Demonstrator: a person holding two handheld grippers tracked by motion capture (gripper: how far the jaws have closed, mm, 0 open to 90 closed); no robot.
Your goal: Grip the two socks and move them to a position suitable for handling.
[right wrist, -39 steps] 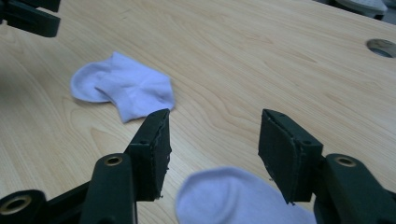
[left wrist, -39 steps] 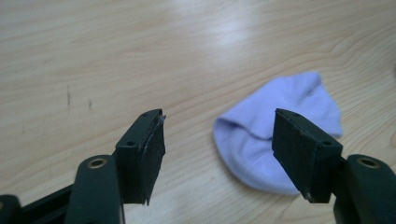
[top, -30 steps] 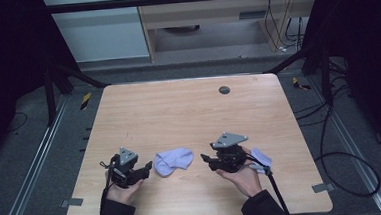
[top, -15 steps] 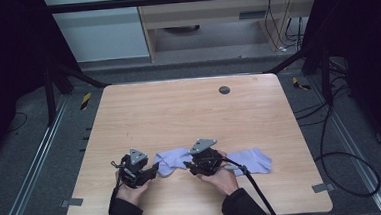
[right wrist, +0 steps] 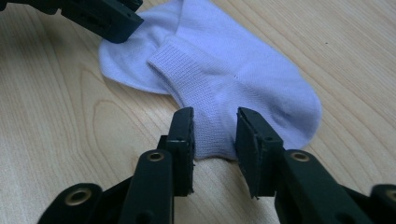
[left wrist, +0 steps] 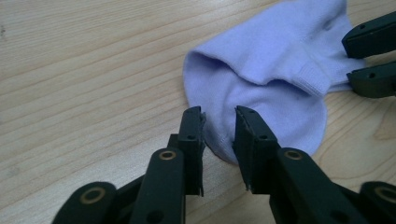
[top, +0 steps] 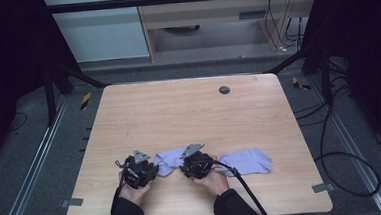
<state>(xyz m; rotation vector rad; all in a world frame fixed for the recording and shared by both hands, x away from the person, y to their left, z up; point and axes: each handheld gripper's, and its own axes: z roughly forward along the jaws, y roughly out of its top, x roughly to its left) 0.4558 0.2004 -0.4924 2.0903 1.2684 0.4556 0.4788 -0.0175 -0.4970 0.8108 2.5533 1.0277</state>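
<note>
Item one: a pale lilac knitted ankle sock (top: 169, 160), lying flat on the light wooden table (top: 189, 112) near its front edge, between the two grippers. Its ribbed cuff (right wrist: 187, 70) is folded over the body (we see this best in the right gripper view).

Item two: a second pale lilac sock (top: 249, 161), flat on the same table, just right of the right gripper.

Item three: the left gripper (left wrist: 219, 133), black, hand-held, its jaws narrowed around the sock's rounded edge; they have just been closing, with cloth between them and a gap yet showing, so we cannot tell whether the pads press.

Item four: the right gripper (right wrist: 215, 135), likewise narrowed and just closing over the sock's near edge, cloth between its jaws.
</note>
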